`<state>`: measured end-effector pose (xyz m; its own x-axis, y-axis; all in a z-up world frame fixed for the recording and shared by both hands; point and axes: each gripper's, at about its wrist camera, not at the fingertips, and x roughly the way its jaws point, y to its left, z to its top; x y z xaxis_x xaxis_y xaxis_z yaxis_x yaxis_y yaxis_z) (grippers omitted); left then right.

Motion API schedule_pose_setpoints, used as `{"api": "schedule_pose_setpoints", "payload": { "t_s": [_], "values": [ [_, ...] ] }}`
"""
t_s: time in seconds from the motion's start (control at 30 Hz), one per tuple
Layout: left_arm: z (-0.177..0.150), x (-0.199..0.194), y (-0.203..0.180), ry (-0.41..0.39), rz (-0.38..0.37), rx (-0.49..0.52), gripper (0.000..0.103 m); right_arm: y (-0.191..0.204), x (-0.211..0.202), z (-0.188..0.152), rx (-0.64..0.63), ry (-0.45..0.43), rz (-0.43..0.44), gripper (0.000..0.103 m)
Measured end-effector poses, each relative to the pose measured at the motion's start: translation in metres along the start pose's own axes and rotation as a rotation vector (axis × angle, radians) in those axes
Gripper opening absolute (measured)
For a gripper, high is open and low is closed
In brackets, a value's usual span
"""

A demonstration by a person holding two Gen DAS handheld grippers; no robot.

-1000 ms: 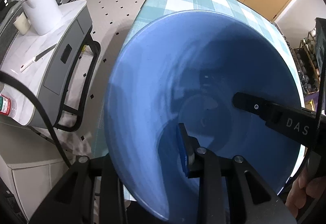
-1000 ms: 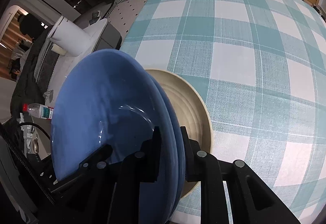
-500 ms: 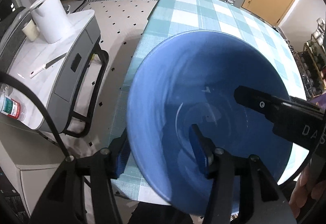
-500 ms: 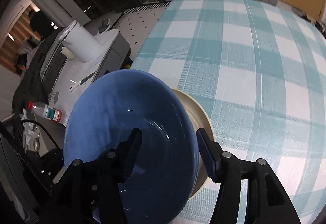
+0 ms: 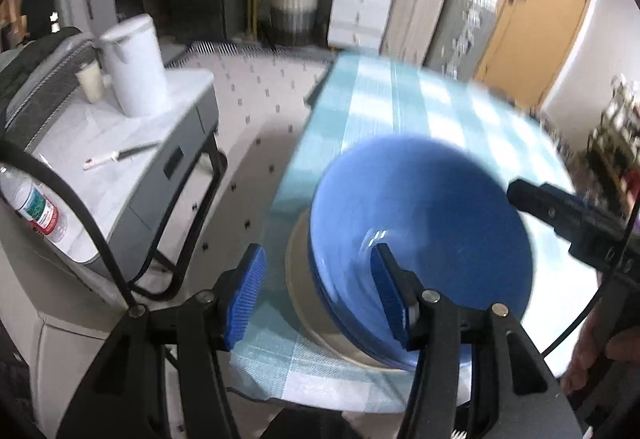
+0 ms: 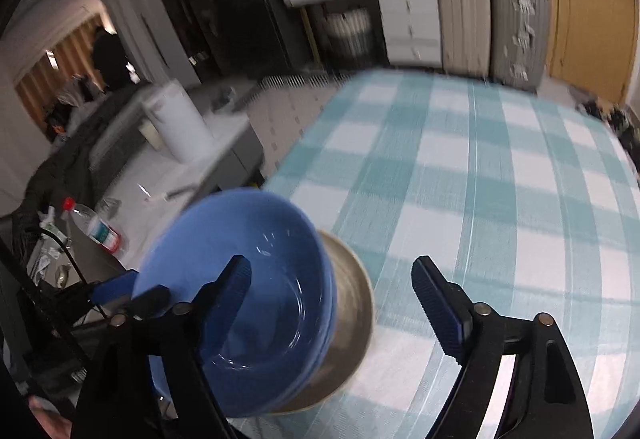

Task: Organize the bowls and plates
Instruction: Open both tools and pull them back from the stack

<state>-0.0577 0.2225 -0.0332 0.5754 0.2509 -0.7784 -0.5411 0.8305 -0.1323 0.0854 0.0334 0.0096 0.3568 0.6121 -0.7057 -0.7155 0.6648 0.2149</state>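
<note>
Currently my left gripper (image 5: 318,291) and right gripper (image 6: 332,303) both have jaws apart, gripping nothing; blue bowls (image 5: 420,231) sit stacked on a beige plate (image 6: 354,319) just ahead of them.

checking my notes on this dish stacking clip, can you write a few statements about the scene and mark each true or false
1. The blue bowl sits on a beige plate. True.
2. The right hand-held gripper is shut on the bowl. False: its jaws stand wide open.
3. The left hand-held gripper is open. True.
4. The stack sits in the middle of the checked tablecloth. False: it sits near the cloth's corner.
5. A water bottle lies on the side cabinet. True.
</note>
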Motion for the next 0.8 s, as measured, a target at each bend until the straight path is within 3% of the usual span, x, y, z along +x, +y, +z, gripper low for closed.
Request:
{"api": "schedule_pose_setpoints", "payload": {
  "t_s": [0.17,0.3,0.43,0.5,0.63,0.73,0.8],
  "values": [
    [-0.008,-0.043,-0.011,-0.204,0.026,0.012,0.056,-0.012,-0.029,-0.011,-0.024,-0.095,0.044,0.091],
    [-0.02,-0.067,-0.028,-0.317,0.035,0.049,0.059,-0.016,-0.053,-0.027,-0.041,-0.136,0.051,0.091],
    [-0.037,-0.087,-0.04,-0.408,0.002,0.066,0.082,-0.015,-0.083,-0.048,-0.126,-0.217,0.039,0.098],
    [-0.044,-0.096,-0.049,-0.463,-0.005,0.082,0.087,-0.014,-0.099,-0.06,-0.16,-0.281,0.022,0.1],
    [-0.052,-0.104,-0.067,-0.53,0.016,0.12,0.101,-0.019,-0.121,-0.084,-0.153,-0.372,0.037,0.102],
    [-0.06,-0.104,-0.068,-0.56,0.012,0.088,0.103,-0.027,-0.128,-0.101,-0.109,-0.412,0.055,0.102],
    [-0.06,-0.098,-0.068,-0.549,0.049,0.052,0.103,-0.031,-0.13,-0.108,-0.09,-0.414,0.051,0.102]
  ]
}}
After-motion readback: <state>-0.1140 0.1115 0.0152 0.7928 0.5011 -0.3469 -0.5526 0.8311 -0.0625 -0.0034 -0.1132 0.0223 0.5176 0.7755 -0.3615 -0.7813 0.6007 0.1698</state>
